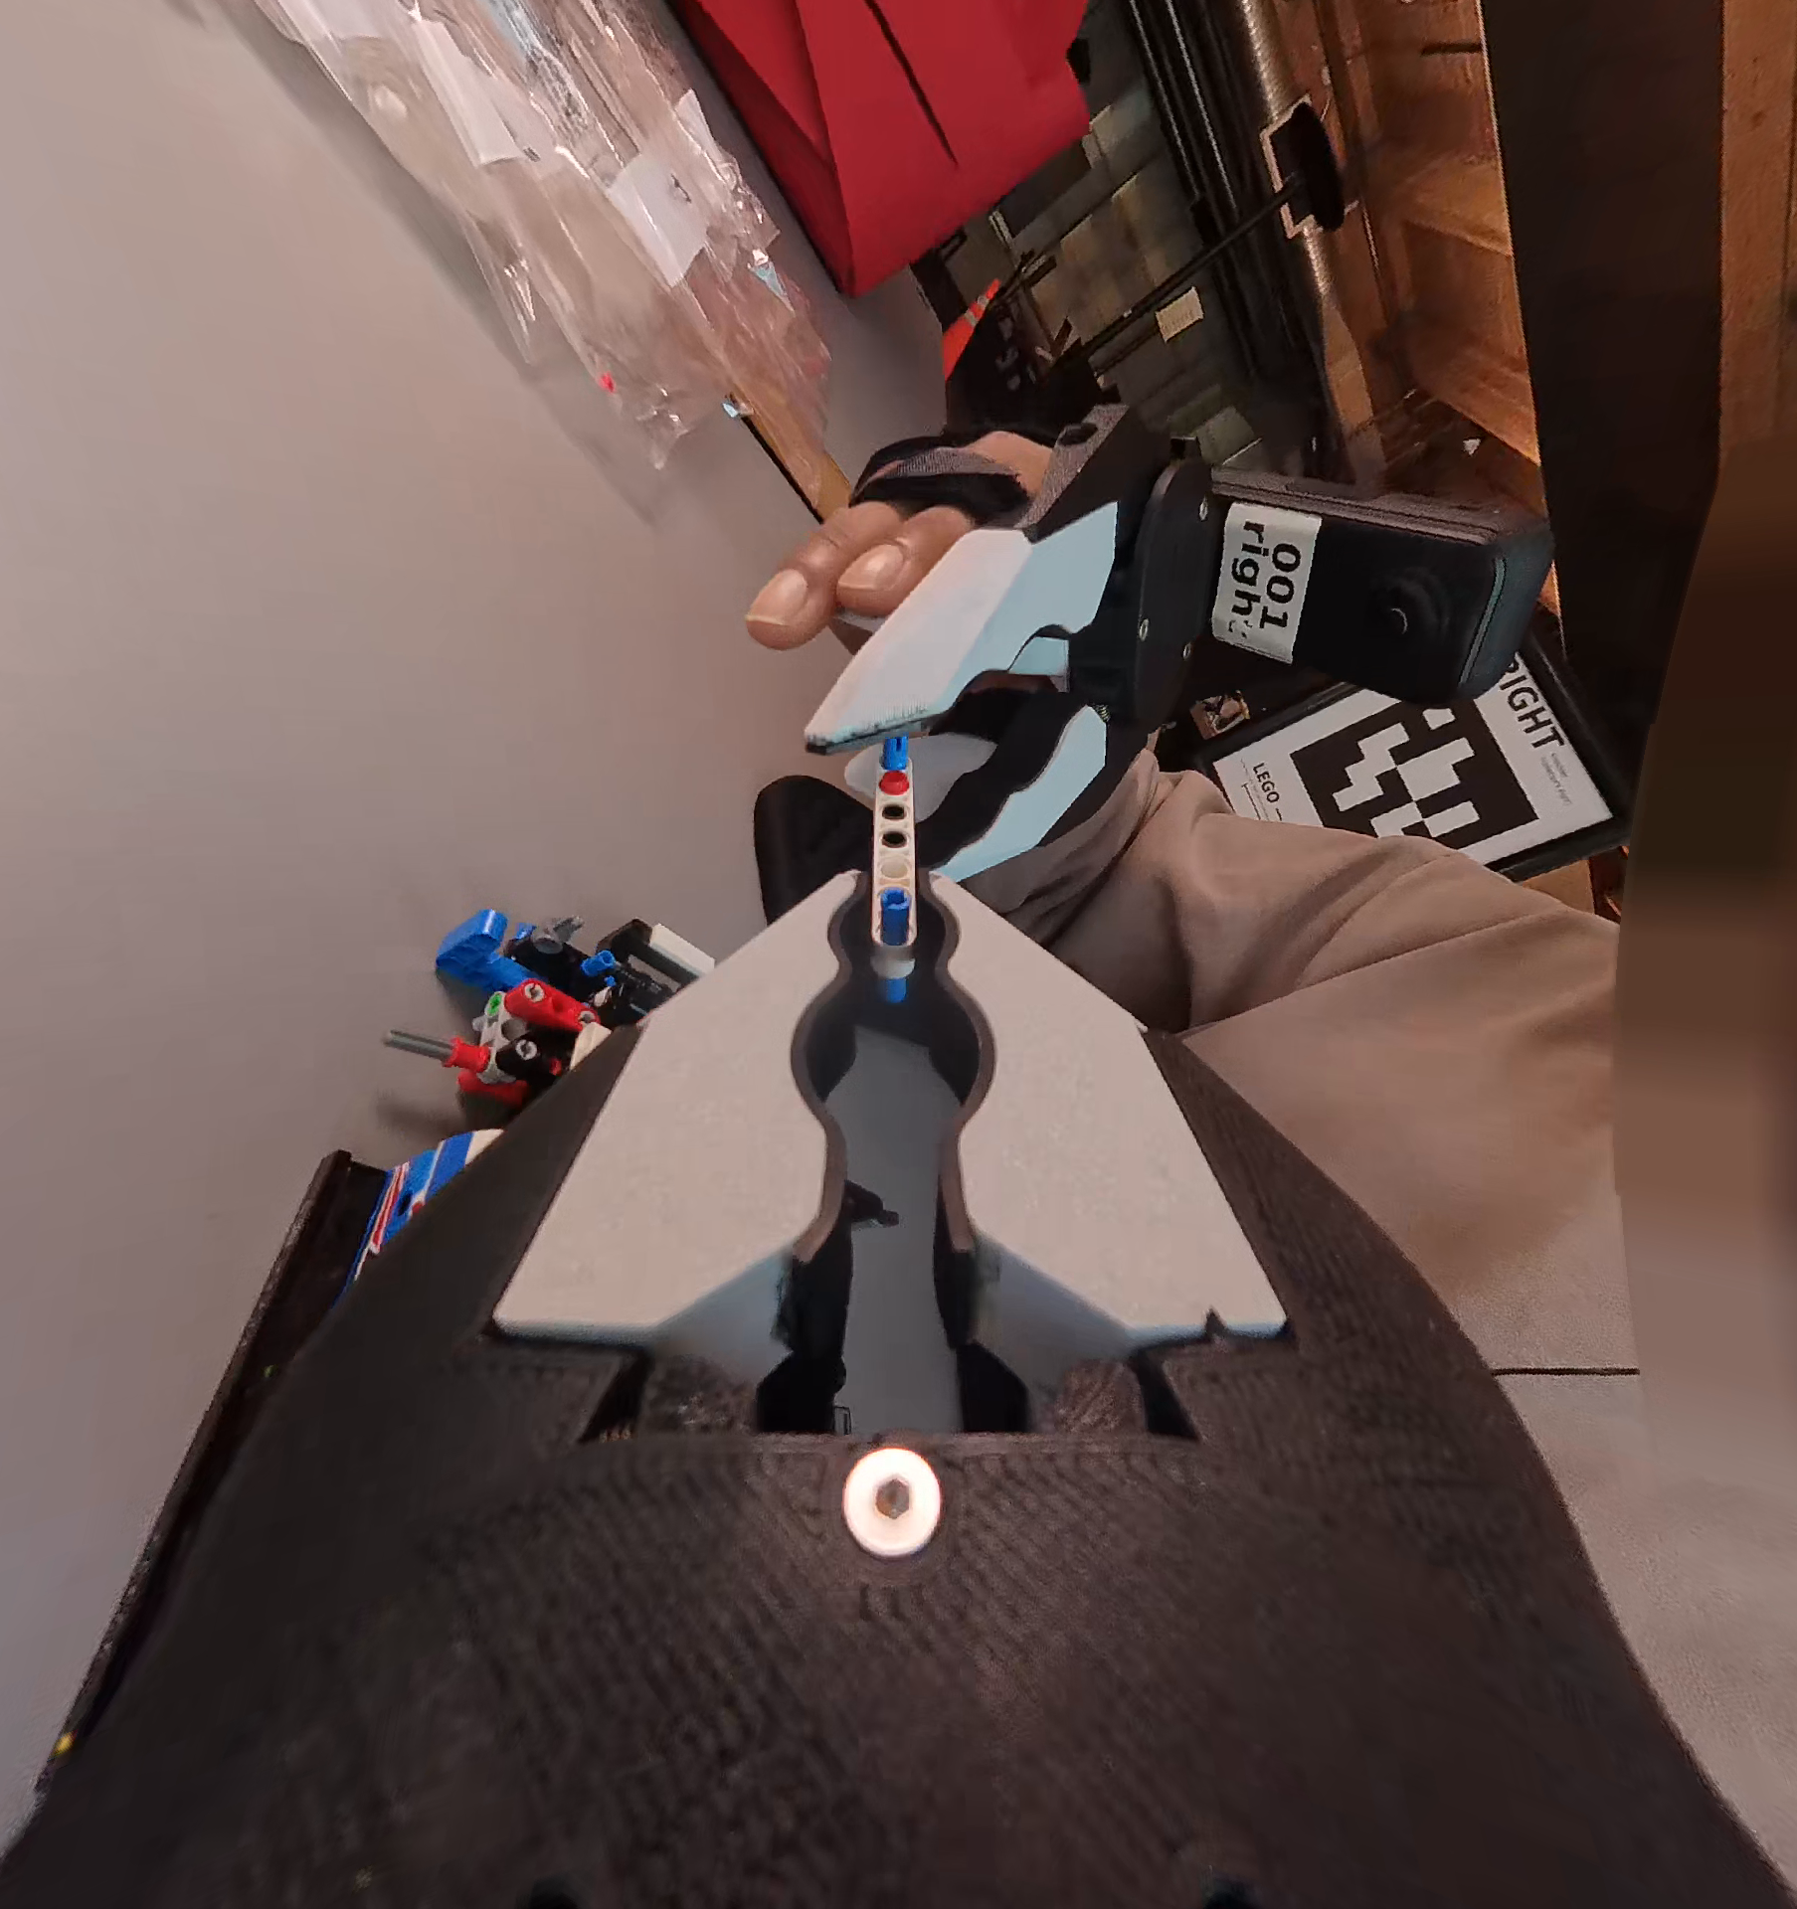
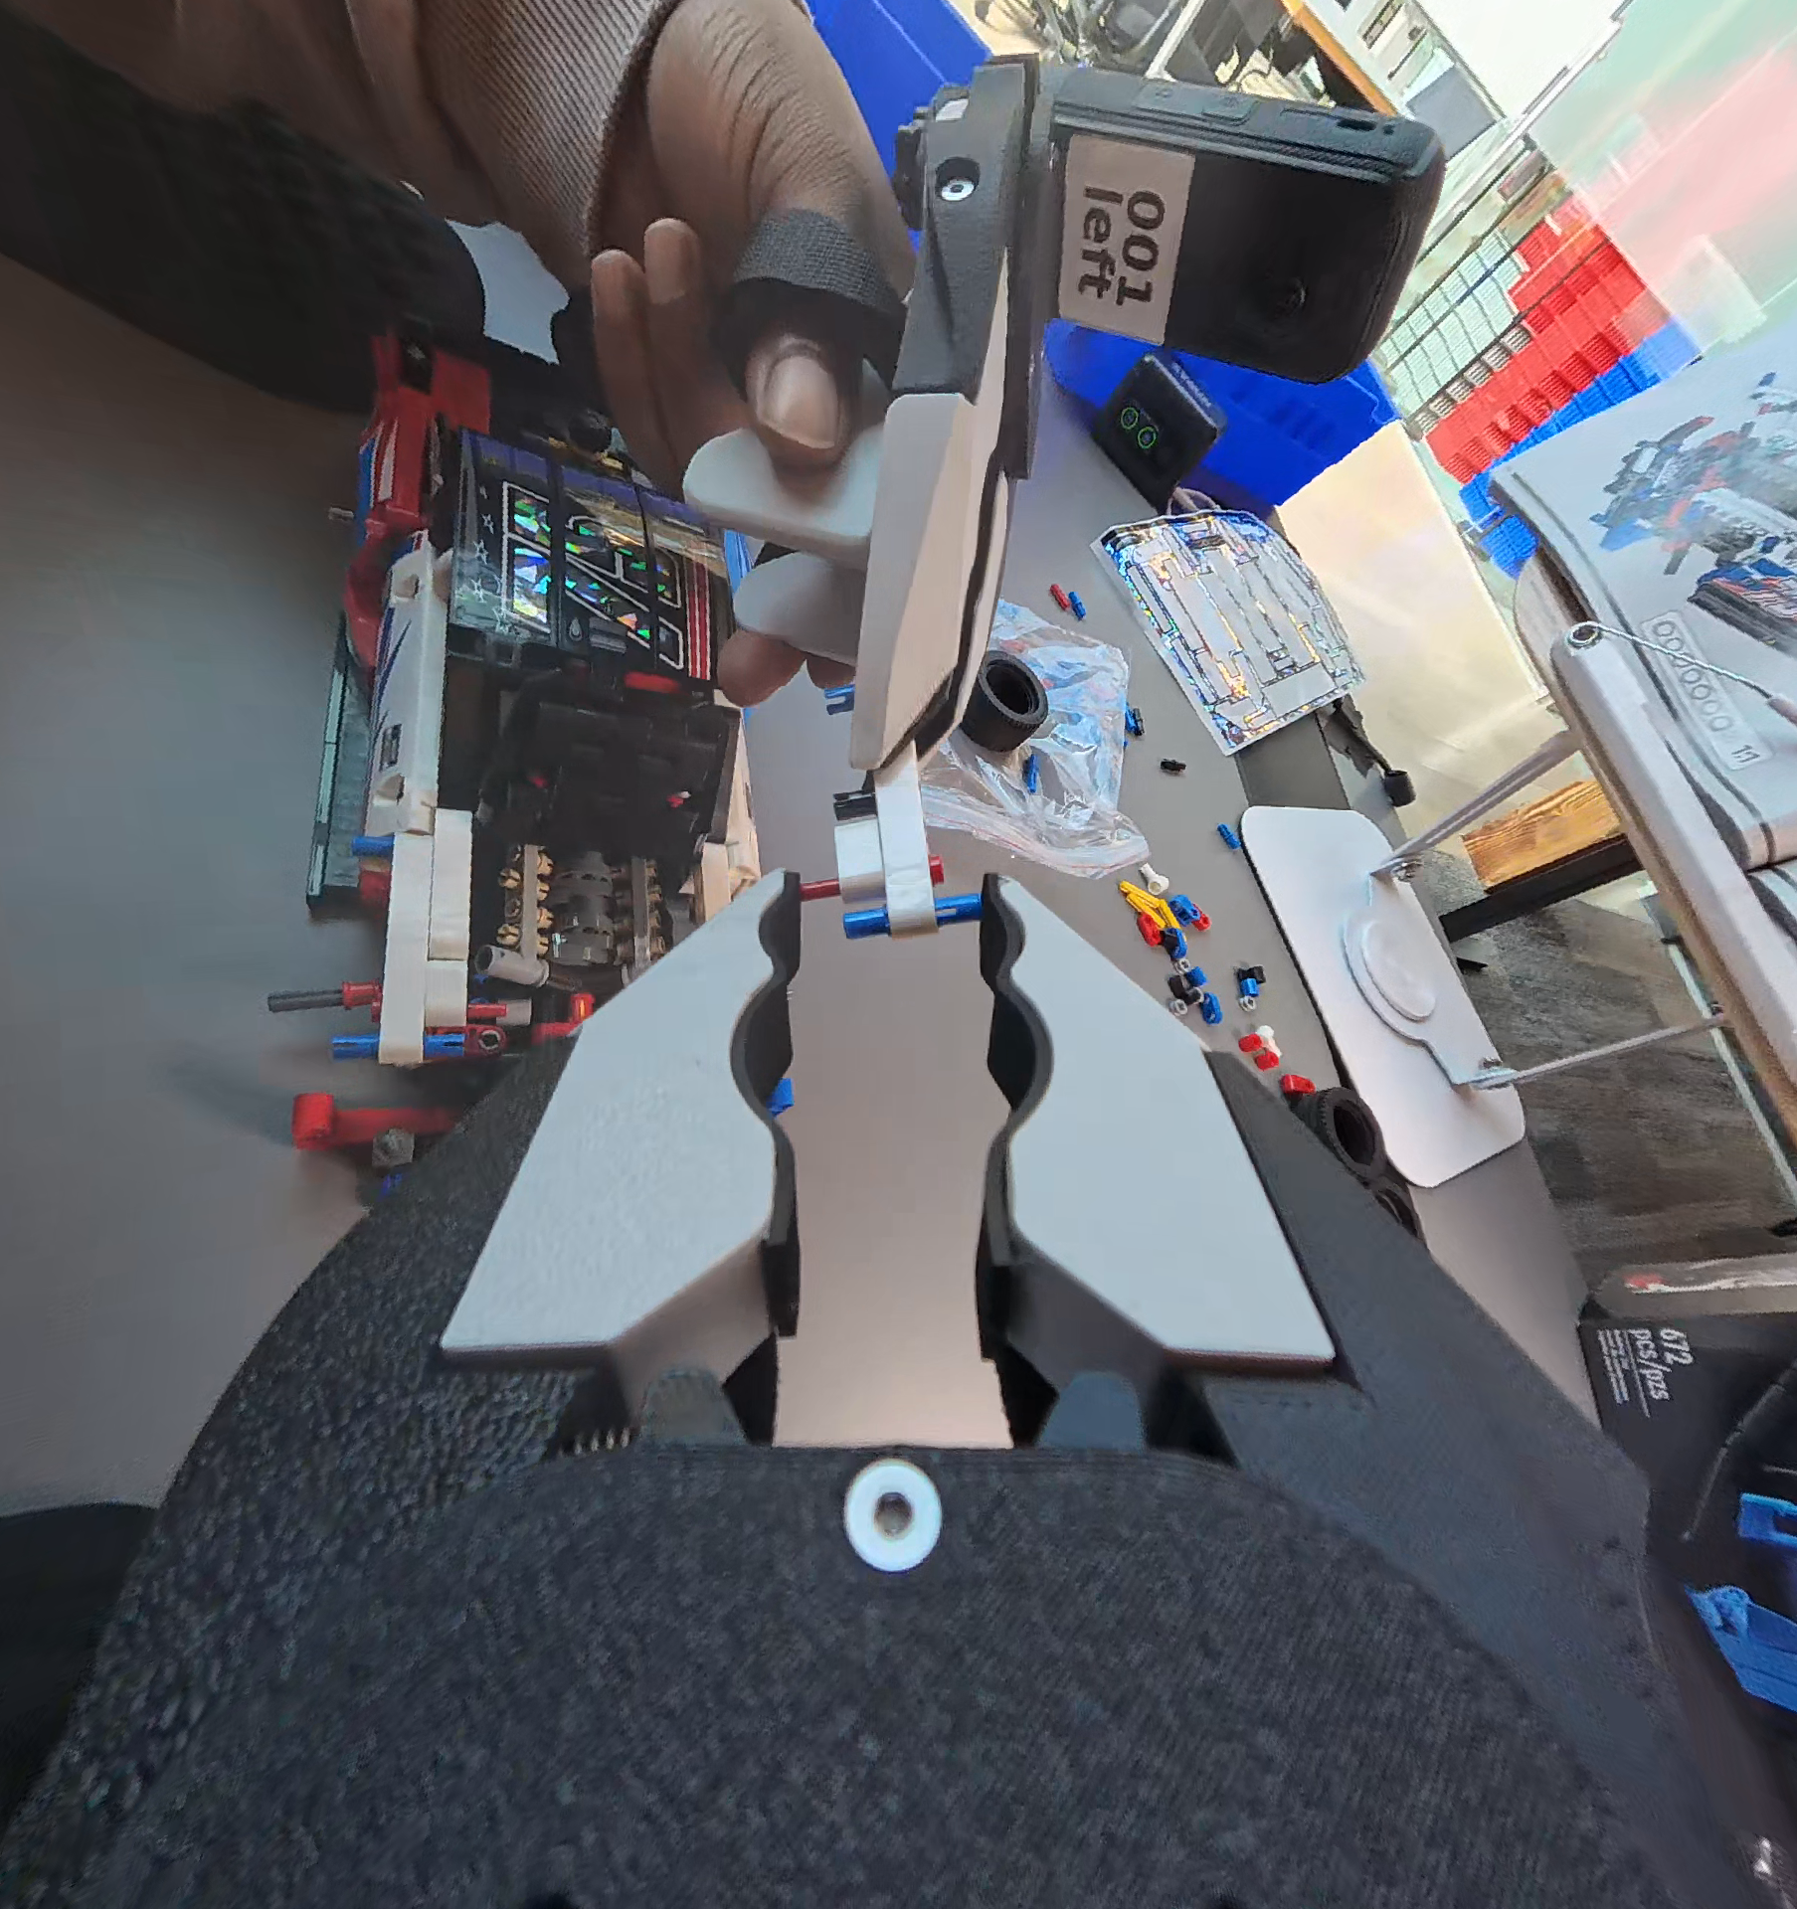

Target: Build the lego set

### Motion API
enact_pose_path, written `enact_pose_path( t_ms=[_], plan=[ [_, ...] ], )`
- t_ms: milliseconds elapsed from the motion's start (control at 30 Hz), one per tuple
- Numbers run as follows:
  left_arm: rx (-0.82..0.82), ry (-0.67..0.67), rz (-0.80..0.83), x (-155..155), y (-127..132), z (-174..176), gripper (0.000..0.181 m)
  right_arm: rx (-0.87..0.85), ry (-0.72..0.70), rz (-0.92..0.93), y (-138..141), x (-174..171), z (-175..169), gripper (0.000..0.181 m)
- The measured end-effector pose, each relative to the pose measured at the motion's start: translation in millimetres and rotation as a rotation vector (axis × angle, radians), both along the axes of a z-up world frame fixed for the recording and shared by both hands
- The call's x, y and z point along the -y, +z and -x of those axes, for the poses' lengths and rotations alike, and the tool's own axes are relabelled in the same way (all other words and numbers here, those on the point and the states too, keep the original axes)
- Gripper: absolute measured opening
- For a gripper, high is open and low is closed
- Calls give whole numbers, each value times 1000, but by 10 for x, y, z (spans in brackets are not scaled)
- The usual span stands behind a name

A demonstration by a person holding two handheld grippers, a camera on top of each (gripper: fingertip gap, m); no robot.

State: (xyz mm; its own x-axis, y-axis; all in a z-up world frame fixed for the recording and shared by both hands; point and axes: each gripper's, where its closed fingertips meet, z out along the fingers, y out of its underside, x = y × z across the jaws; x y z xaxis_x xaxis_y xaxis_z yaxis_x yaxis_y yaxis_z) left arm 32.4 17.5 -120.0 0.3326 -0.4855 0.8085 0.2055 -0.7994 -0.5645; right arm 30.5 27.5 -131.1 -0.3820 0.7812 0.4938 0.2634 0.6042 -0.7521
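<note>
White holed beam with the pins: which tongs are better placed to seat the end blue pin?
Right, probably. The left tongs are shut on the white holed plastic beam, acting as the holder. The right tongs are open, straddling the short blue pin at its free end, so they could likely close on it.

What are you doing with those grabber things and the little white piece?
A person is building a Lego truck. The left hand-held gripper is shut on a white beam with blue and red pins. The right hand-held gripper is open around the beam's far end. The half-built truck sits on the table.
</note>
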Motion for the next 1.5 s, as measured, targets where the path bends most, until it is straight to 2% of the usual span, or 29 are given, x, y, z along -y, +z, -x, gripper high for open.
enact_pose_path(
  t_ms=[133,267,400,500,700,833,1000,1233,1300,1500],
  plan=[
    [18,-7,43,-10,-75,-23,5,-9,10,66,-81,2,-34,33],
    [-30,-6,48,-21,-133,-6,6,-9,19,157,-150,9,-30,32],
    [-115,39,17,-101,-171,135,12,-9,25,255,-177,-16,-37,32],
    [-195,22,-47,-95,-180,190,19,28,29,315,-267,-23,-78,32],
    [-567,-203,-291,213,-290,11,34,97,21,382,-489,-52,-196,31],
    [-842,-270,-331,249,-531,120,33,126,36,382,-571,8,-206,31],
    [-900,-276,-343,283,-516,203,32,143,52,382,-610,45,-217,32],
    [-830,-205,-354,114,-290,378,28,218,99,393,-636,185,-197,31],
    [-830,-218,-326,40,-330,413,27,266,97,381,-685,224,-160,31],
    [-758,-372,-210,10,-546,296,27,351,76,368,-820,266,-71,31]
  ],
)
